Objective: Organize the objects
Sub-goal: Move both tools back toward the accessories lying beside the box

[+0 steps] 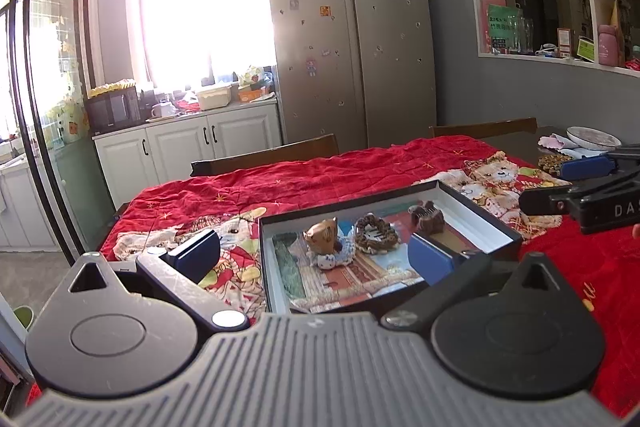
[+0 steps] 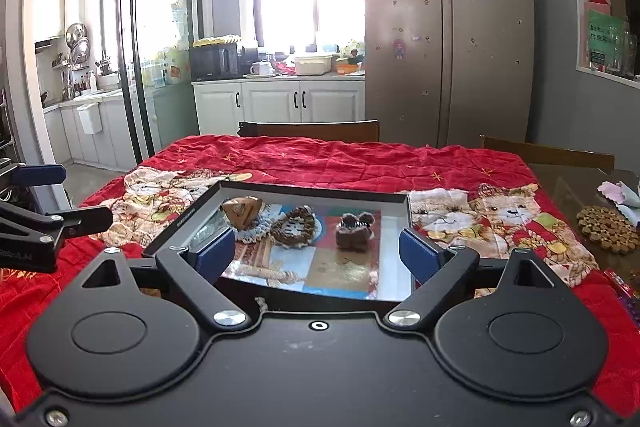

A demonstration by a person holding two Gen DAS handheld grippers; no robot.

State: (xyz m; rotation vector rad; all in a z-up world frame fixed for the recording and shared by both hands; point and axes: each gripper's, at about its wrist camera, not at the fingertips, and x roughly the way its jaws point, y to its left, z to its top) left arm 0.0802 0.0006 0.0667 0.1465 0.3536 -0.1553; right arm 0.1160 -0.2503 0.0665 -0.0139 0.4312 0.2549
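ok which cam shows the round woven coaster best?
Right wrist. The round woven coaster lies whole and unobstructed at the table's right edge, beside the red cloth. In the left wrist view only a sliver of it shows, mostly hidden behind the right gripper.

— Where is there room to come in?

— From above, over the shallow box point(image 2: 394, 201). Its low walls ring the inside. The near half of its floor is bare; the far half holds a gold ingot point(image 2: 241, 211), a leopard scrunchie point(image 2: 293, 225) and a brown claw clip point(image 2: 354, 231) in a row.

— Gaps between them?

— Ingot and scrunchie nearly touch; the clip stands apart on the right.

— And outside the box?

— The red cloth point(image 2: 320, 159) lies open on the far side. A woven trivet point(image 2: 607, 229) sits at the right edge, and chair backs point(image 2: 310, 130) rise beyond.
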